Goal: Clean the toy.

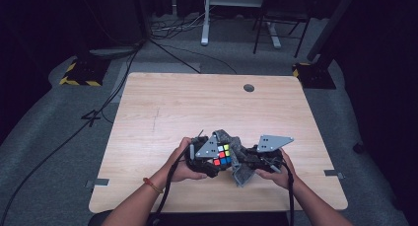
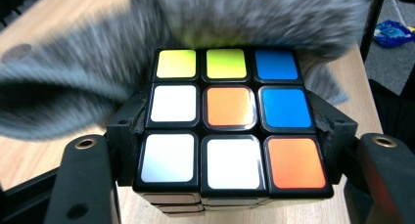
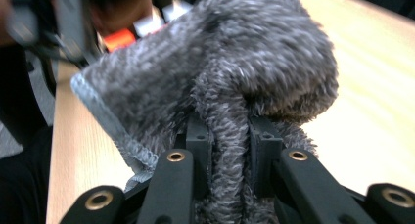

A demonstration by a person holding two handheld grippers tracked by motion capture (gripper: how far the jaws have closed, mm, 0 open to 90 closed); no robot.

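I'm clamping the rigid puzzle cube [image 2: 230, 119] by opposite sides in my left gripper [image 2: 230, 160]; my right gripper [image 3: 230, 160] is pinching the soft, limp grey cloth [image 3: 235, 72].

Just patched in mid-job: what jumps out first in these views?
The scrambled Rubik's cube clamped between the left gripper's jaws, near the table's front edge, its facing side showing white, orange, blue and yellow stickers. Right against it is a fuzzy grey cloth, pinched in the right gripper and draped over the cube's far side.

Grey cloth [image 2: 98, 82] motion-blurred across the cube's [image 2: 230, 121] far edge, cube's lower layers cut off
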